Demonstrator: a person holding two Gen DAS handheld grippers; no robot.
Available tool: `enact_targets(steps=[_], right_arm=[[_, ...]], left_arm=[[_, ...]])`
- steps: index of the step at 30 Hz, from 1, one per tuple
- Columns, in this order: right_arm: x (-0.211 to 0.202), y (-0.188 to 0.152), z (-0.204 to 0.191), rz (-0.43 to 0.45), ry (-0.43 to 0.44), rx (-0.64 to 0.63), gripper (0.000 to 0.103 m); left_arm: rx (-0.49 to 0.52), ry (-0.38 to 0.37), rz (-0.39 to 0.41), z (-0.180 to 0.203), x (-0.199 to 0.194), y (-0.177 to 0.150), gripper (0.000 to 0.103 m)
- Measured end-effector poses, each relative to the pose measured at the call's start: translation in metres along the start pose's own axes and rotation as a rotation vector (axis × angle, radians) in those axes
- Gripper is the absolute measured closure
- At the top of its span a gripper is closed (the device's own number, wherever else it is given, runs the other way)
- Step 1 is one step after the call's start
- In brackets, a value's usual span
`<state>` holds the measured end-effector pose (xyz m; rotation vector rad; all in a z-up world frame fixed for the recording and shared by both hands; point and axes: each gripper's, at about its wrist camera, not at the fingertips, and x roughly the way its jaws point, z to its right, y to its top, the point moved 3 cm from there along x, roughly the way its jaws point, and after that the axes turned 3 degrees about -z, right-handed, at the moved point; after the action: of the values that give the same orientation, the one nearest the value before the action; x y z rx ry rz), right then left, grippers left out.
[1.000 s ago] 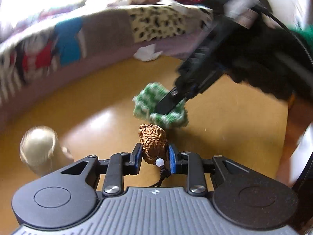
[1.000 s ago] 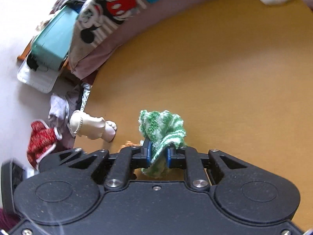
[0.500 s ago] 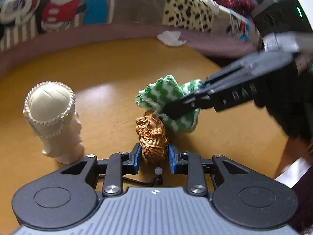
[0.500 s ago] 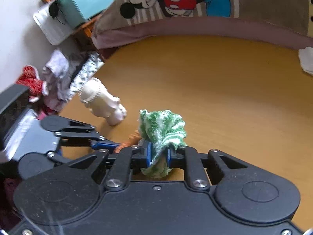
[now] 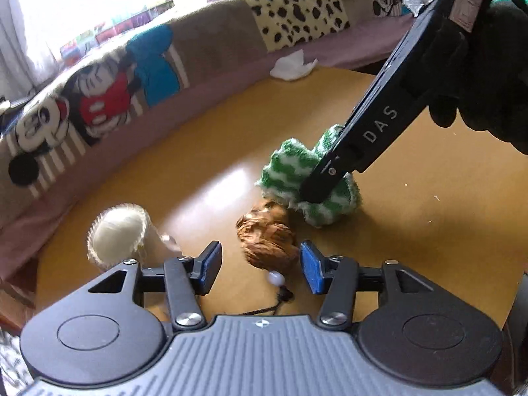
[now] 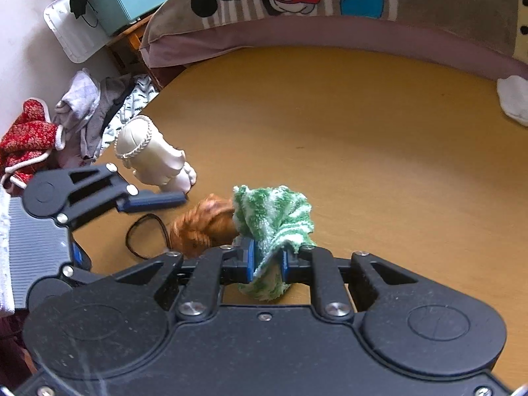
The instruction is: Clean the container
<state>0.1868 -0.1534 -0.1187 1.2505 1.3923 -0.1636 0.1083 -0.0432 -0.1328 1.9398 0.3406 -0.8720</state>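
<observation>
container: cream figurine-shaped vessel (image 5: 118, 231) on the table, near left, contents not visible
left gripper (image 5: 260, 264): jaws opening, carved brown pendant (image 5: 267, 237) loose between pads
right gripper (image 6: 267, 260): clamped on green-white cloth (image 6: 274, 217)
surface: tan table (image 5: 412, 247)
room: cartoon blanket (image 5: 99, 99) at far edge

Left gripper (image 5: 260, 269): jaws opening, pads clear of contact on both sides. Right gripper (image 6: 266, 259): jaws closed, angled downward, held by a black-gloved hand (image 5: 488, 76).
</observation>
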Motion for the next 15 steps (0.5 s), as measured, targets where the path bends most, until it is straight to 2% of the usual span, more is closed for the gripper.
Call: enact_targets(steps=[6,12,13,14,15], right_arm=[[-0.008,0.001,0.002,0.022,-0.01,0.005,0.089],[-0.015,-0.002,0.006,0.024,-0.015,-0.001,0.089],[-0.015,-0.003,0.007,0.023,-0.017,-0.003,0.089],[-0.016,-0.003,0.008,0.023,-0.018,-0.003,0.089],[-0.018,-0.003,0.009,0.022,-0.02,-0.007,0.089]], left_arm=[[-0.003,-0.015,-0.019,0.0,0.009,0.0,0.052],[-0.006,-0.016,0.002,0.001,0.014,0.002,0.053],[0.0,-0.023,0.009,0.002,0.014,0.003,0.056],[0.009,-0.03,0.015,0.003,0.014,0.003,0.067],[0.031,-0.043,0.023,0.007,0.012,0.004,0.068]])
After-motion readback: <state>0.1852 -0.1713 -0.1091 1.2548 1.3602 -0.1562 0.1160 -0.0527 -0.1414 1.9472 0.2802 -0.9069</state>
